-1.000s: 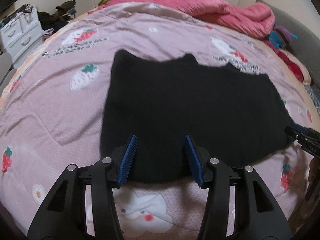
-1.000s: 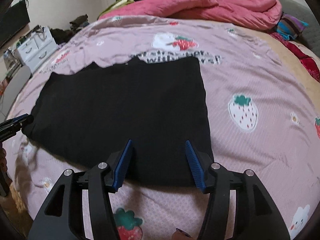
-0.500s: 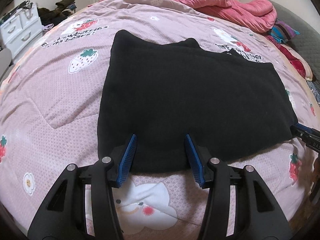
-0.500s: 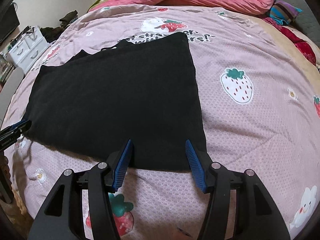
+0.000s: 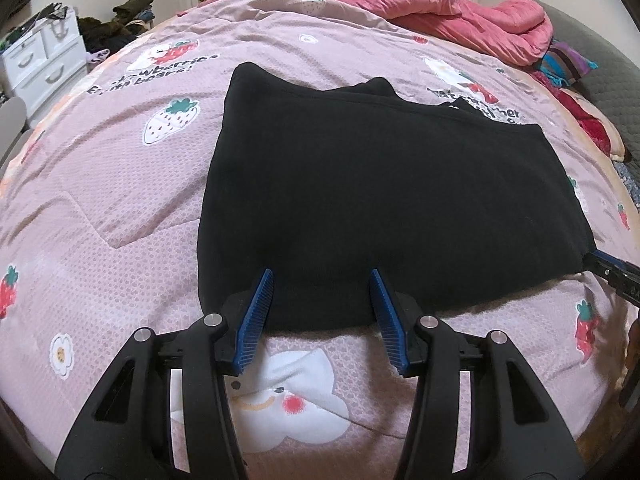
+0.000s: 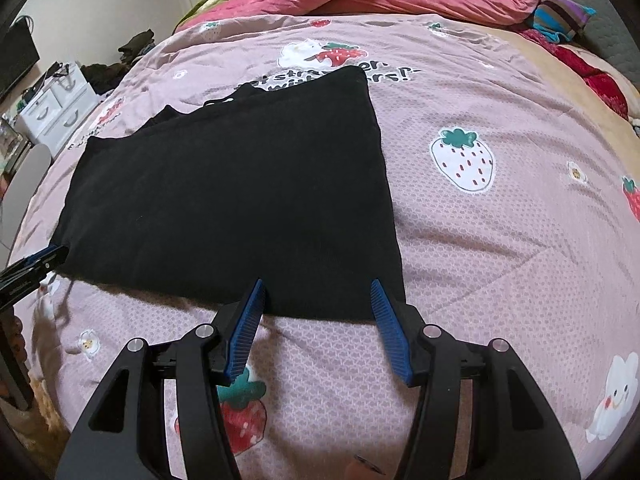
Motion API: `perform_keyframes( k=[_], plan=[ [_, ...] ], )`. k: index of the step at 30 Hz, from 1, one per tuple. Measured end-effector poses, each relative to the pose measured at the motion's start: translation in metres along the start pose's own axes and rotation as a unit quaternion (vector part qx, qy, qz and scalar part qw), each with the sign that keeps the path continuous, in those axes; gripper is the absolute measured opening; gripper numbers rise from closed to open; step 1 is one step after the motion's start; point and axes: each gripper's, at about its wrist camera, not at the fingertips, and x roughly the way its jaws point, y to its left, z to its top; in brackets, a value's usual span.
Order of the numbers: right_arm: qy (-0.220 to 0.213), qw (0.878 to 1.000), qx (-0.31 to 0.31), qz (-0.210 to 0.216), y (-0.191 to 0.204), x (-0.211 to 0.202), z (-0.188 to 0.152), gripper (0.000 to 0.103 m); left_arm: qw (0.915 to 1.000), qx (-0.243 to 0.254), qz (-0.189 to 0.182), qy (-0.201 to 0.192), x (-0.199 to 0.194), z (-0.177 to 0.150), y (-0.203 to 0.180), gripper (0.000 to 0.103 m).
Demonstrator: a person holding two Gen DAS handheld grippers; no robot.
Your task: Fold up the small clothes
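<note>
A black garment lies flat and spread on the pink strawberry bedspread; it also shows in the right wrist view. My left gripper is open and empty, its tips over the garment's near left hem. My right gripper is open and empty, its tips over the near right hem. The right gripper's tip shows at the right edge of the left wrist view. The left gripper's tip shows at the left edge of the right wrist view.
A crumpled pink duvet lies at the far end of the bed, with colourful cloth at the far right. A white drawer unit and a pile of dark clothes stand to the left of the bed.
Both grippers have moved forward and lower toward the garment's near hem, still open. The garment has not moved.
</note>
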Motion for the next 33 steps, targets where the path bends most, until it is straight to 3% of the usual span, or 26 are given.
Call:
perform_keyframes(
  k=[6, 12, 17, 22, 33],
  plan=[
    [-0.01, 1.0, 0.016, 0.009, -0.003, -0.013, -0.01, 0.063, 1.0, 0.0, -0.002, -0.002, -0.004, -0.004, -0.002, 0.042],
    [-0.027, 0.999, 0.028, 0.012, -0.005, -0.027, -0.017, 0.076, 1.0, 0.002, -0.002, -0.003, -0.012, -0.007, -0.007, 0.049],
    [-0.046, 0.998, 0.036, 0.009, -0.007, -0.039, -0.02, 0.079, 1.0, 0.001, -0.001, -0.004, -0.019, -0.01, -0.01, 0.052],
    [-0.064, 0.997, 0.046, 0.011, -0.008, -0.051, -0.021, 0.093, 1.0, -0.002, 0.001, -0.008, -0.028, -0.014, -0.01, 0.06],
    [-0.101, 0.994, 0.048, 0.009, -0.003, -0.074, -0.02, 0.097, 0.9996, -0.007, 0.009, -0.026, -0.048, -0.015, -0.007, 0.09]
  ],
)
